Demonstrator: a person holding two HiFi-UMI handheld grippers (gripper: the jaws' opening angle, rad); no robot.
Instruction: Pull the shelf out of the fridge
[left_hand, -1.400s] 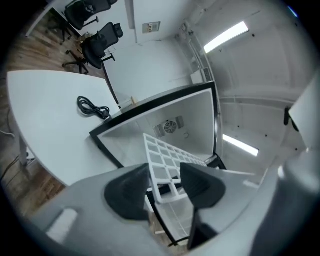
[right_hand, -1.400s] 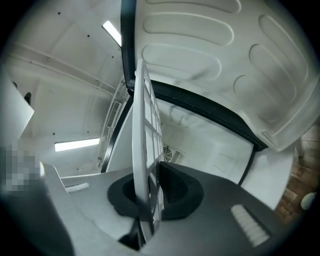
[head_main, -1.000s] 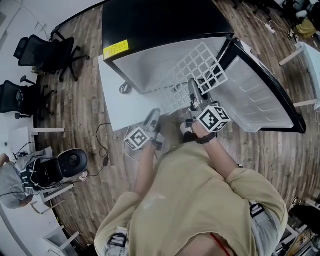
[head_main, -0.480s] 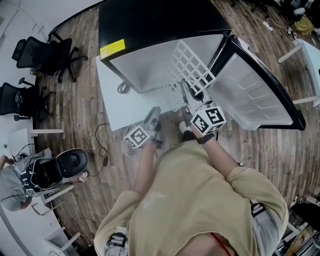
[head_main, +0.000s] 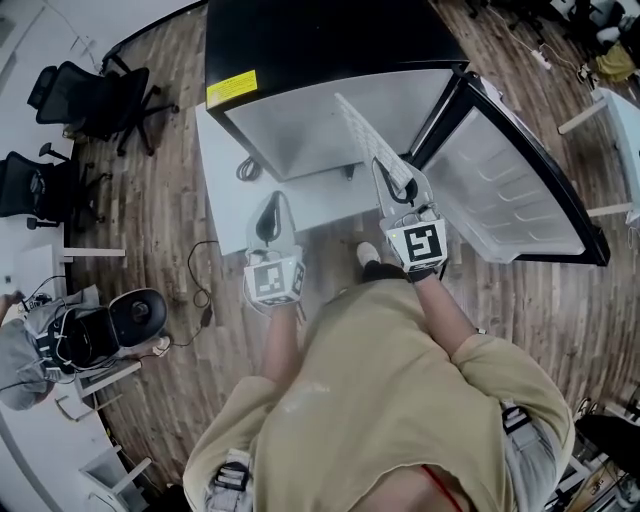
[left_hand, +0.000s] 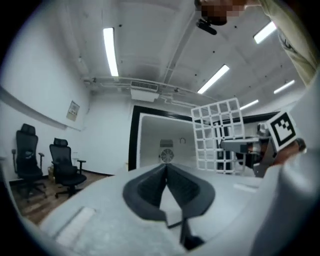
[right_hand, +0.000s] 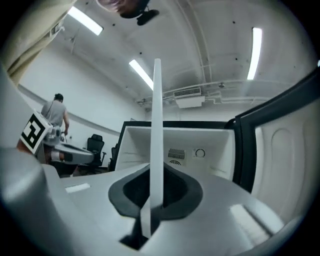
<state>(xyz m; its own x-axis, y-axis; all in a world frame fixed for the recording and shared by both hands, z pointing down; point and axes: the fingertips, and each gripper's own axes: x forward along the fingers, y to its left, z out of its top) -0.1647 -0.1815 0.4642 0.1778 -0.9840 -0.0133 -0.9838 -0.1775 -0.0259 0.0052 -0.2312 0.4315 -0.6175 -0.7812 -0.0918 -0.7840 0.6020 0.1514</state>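
the right gripper (right_hand: 156, 200) has its fingers clamped on the shelf (right_hand: 157, 125), which stands on edge between them. the left gripper (left_hand: 167, 170), fingers shut on nothing, hangs left of the fridge (head_main: 300, 40) mouth. the shelf looks almost free, its far end at that mouth, so next draw it clear, keeping it steady.

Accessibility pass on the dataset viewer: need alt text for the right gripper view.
The right gripper is shut on the white shelf, seen edge-on as an upright strip mid-frame. Behind it is the open fridge, its door at right; the left gripper shows at left.
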